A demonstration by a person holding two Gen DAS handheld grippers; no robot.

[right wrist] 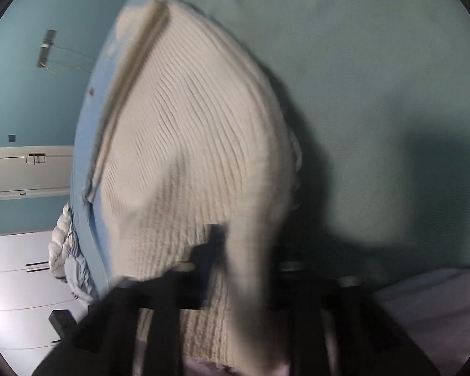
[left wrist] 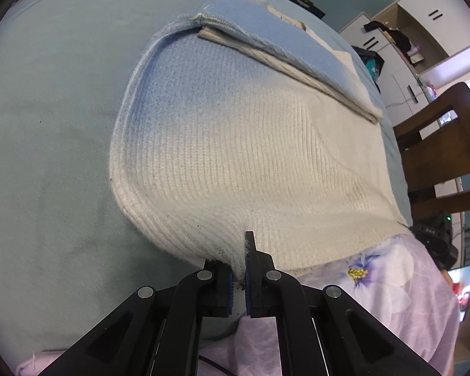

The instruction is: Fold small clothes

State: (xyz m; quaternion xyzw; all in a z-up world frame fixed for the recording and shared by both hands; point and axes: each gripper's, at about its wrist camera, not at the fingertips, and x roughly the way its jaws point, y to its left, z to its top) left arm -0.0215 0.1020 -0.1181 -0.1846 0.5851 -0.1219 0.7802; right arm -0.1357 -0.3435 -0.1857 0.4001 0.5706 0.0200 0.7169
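Note:
A knitted sweater (left wrist: 235,144), white fading to light blue, lies on a teal bed cover (left wrist: 47,125), with one side folded over along its far edge. My left gripper (left wrist: 239,269) is shut on the sweater's near white hem. In the blurred right wrist view the same sweater (right wrist: 188,131) hangs lifted in front of the camera. My right gripper (right wrist: 235,250) is shut on its white edge, and the cloth drapes over and hides the right finger.
A wooden chair (left wrist: 441,150) stands at the bed's right side. White cabinets (left wrist: 416,31) line the far wall. Lilac floral fabric (left wrist: 376,282) lies near my left gripper. White drawers (right wrist: 22,282) and a bundled cloth (right wrist: 65,250) sit left of the bed.

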